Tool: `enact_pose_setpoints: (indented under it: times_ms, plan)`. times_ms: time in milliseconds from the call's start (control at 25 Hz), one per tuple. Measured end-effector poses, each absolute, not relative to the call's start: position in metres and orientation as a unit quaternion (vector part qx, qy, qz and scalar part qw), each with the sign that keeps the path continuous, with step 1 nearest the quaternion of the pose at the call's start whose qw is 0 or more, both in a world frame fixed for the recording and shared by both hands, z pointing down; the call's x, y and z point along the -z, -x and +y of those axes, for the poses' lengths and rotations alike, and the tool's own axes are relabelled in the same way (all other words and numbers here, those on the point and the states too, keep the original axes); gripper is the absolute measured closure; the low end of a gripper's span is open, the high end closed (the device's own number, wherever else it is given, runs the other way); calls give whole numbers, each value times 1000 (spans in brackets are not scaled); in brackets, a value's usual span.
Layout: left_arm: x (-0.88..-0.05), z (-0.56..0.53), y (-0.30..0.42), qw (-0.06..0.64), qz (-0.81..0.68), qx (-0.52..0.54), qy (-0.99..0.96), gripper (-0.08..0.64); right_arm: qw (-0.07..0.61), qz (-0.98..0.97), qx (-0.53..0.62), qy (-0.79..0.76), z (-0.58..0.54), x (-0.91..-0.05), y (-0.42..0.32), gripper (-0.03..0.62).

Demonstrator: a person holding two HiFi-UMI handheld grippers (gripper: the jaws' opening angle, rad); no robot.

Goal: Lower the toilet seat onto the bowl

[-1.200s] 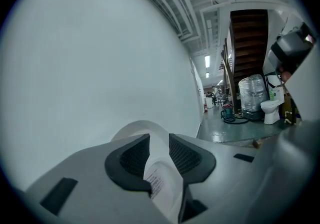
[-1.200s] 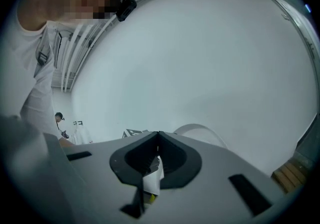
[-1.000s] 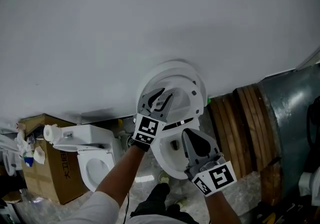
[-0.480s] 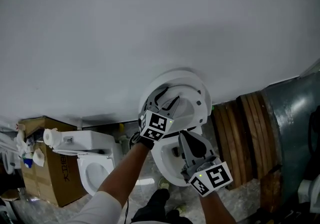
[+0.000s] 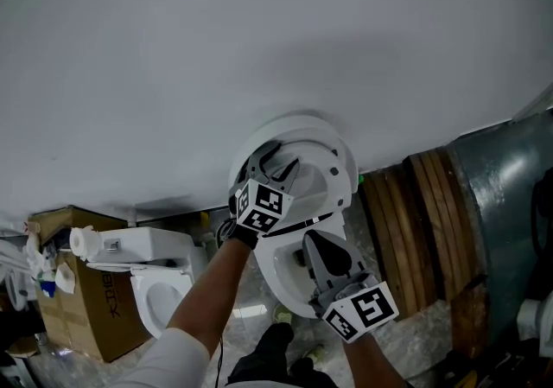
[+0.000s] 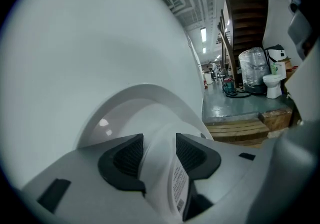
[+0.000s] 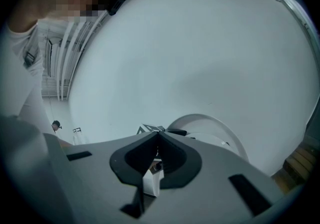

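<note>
Left tool (image 5: 276, 163) is up at the raised toilet seat (image 5: 337, 179), with the seat's rim standing between its pads (image 6: 131, 154). Its jaws have just been opening and now stand wide apart, so there's no clamp on the rim. The left gripper view shows the rim running down through the gap, with a printed label (image 6: 179, 188) facing the right-hand pad.

The seat is not on the bowl (image 5: 289, 281). It is tipped up, close in front of the lid (image 5: 302, 129), which leans on the white wall (image 5: 259, 41). Can't tell whether seat and lid touch.

Right tool (image 5: 309, 238) is lower, over the open bowl and pointing towards the wall. Its jaws are together at the tips (image 7: 157, 137), with nothing between them. In the right gripper view the raised seat and lid show just past the tips, to the right.

Surroundings:
- A second toilet (image 5: 160, 287) stands on the floor to the left.
- A cardboard box (image 5: 73, 317) sits beside that toilet.
- Stacked wooden pallets (image 5: 415, 231) are just right of the bowl.
- A grey metal drum-like body (image 5: 501, 205) is further right; can't identify it.
- The left gripper view looks down a hall to a dark staircase (image 6: 247, 8), a plastic-wrapped bundle (image 6: 252, 68) and another toilet (image 6: 274, 81).
</note>
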State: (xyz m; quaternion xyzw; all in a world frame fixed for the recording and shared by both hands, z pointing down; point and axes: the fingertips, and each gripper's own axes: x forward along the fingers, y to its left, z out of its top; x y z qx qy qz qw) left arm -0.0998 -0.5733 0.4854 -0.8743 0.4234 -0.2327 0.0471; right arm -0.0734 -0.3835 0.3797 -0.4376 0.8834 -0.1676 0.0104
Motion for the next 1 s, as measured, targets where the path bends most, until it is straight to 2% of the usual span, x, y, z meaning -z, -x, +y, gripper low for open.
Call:
enact_pose_setpoints:
  times_ms: [400, 720, 880, 1000]
  plan:
    - [-469, -503, 80, 54, 406, 215, 887, 359, 19, 882, 174, 438, -355, -381, 60, 577]
    - [-474, -460, 66, 72, 375, 258, 887, 360, 31, 880, 187, 436, -314, -380, 44, 577]
    - [-474, -465, 71, 29, 384, 240, 891, 360, 30, 880, 188, 436, -297, -377, 36, 577]
    - [-472, -459, 71, 19, 376, 247, 893, 411, 32, 878, 189, 438, -289, -376, 29, 577]
